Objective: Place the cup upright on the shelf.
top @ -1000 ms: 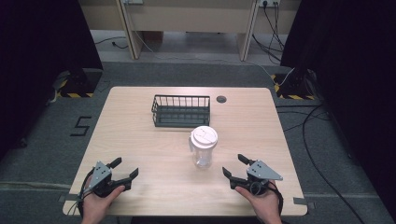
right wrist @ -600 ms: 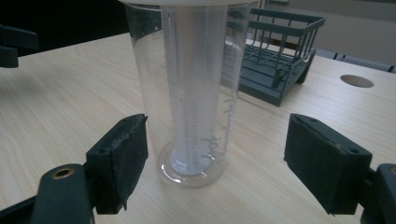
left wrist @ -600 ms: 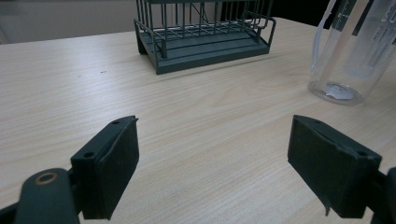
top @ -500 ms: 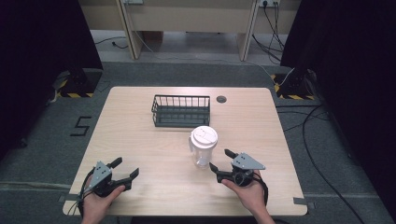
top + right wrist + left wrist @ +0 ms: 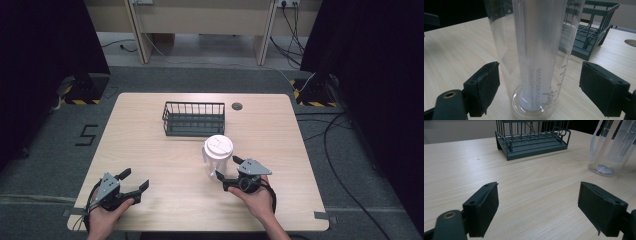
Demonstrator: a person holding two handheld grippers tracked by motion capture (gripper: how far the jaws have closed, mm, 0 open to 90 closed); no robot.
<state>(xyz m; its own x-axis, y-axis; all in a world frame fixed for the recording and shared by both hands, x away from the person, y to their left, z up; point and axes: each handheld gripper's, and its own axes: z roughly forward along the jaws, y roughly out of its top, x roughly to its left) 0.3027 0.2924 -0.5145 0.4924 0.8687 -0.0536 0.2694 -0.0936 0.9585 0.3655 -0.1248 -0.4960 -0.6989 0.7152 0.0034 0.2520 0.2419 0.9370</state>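
A clear lidded pitcher (image 5: 218,156) stands upright on the worktop (image 5: 150,150), just in front of the wire basket (image 5: 194,118). The right claw (image 5: 226,173) sits spread apart around its base without clamping; the left claw (image 5: 134,181) rests wide open, well apart. Nothing looks gripped or lifted yet, so any handling is probably only beginning.

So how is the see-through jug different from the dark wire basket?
The jug is clear plastic with a white lid; the basket is dark wire with an open top. The jug stands tall and narrow; the basket sits low and wide. The jug is between the open jaws of the right hand-held gripper; the basket stands farther back, alone. Both rest upright on the table.
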